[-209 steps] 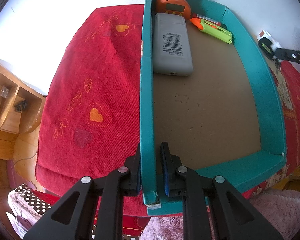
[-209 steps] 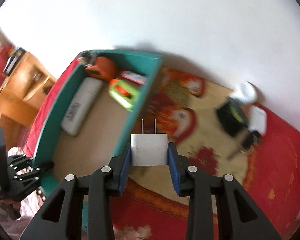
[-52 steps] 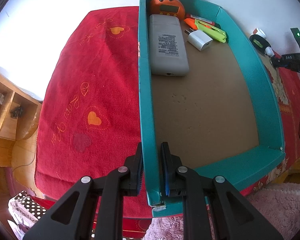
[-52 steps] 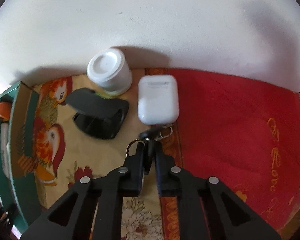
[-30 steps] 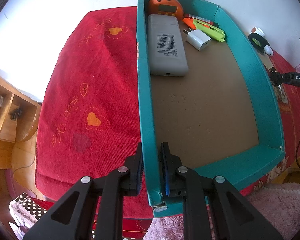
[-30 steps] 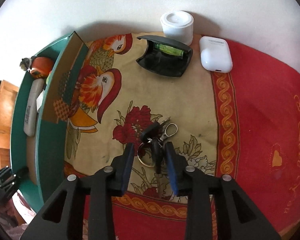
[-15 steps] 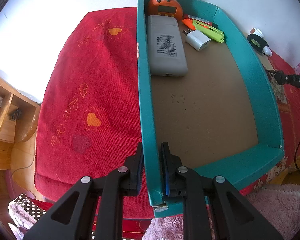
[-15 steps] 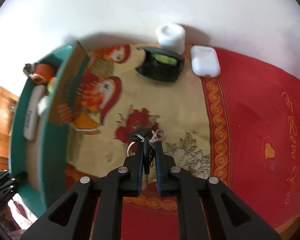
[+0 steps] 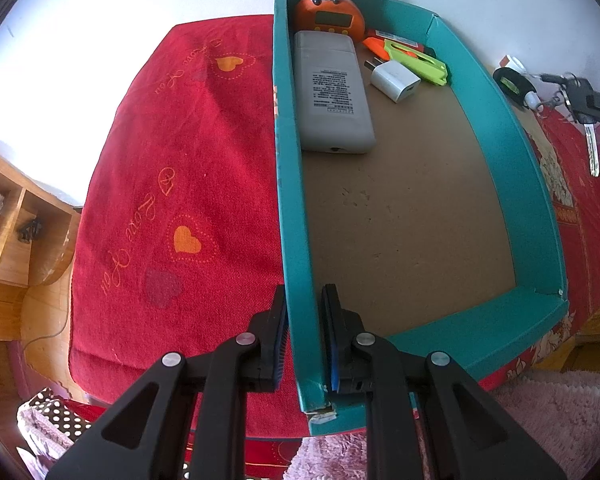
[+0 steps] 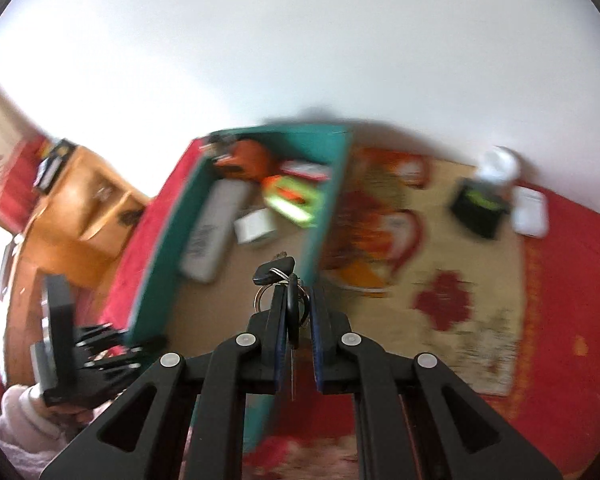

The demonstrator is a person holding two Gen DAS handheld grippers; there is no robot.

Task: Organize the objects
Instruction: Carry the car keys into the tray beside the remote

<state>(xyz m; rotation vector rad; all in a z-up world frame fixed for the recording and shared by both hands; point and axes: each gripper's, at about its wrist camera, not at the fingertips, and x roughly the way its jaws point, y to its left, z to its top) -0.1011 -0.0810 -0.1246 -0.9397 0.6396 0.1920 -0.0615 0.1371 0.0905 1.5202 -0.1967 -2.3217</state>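
A: What's new w/ the right gripper (image 10: 294, 312)?

B: A sec ago its jaws stood apart around the key bunch (image 10: 286, 292) as it lay on the patterned cloth. Now they're clamped tight on it, and the bunch is off the cloth, in the air over the right wall of the teal box (image 9: 290, 184). The view is motion-blurred, so it's mid-carry. One key blade hangs down between the pads; the ring and black fob stick out ahead.

A: Left gripper (image 9: 304, 334)?

B: No change. Pinched shut on the box's near left wall, one pad inside, one outside. I'd say it's steadying the box.

A: Meaning for the task?

B: Keys look next to go in. There's plenty of bare brown floor in the near part of the box.

A: Materials, near to far?

B: The box is thin card, teal skin, near corner frayed, matte fibreboard-like floor. It sits on a red woven cover (image 9: 188, 168) w/ stitched hearts. At the far end are a grey plastic remote (image 9: 330, 92) flat along the left wall, a glossy white plug charger (image 9: 396, 80) beside it, a lime-green and orange plastic piece (image 9: 416, 62), and a rounded orange monkey timer (image 9: 328, 14) in the corner.

A: Still outside?

B: A black level case (image 10: 478, 208), a white cup (image 10: 500, 166) and a smooth white earbud case (image 10: 530, 208), by the wall, well apart from the box.
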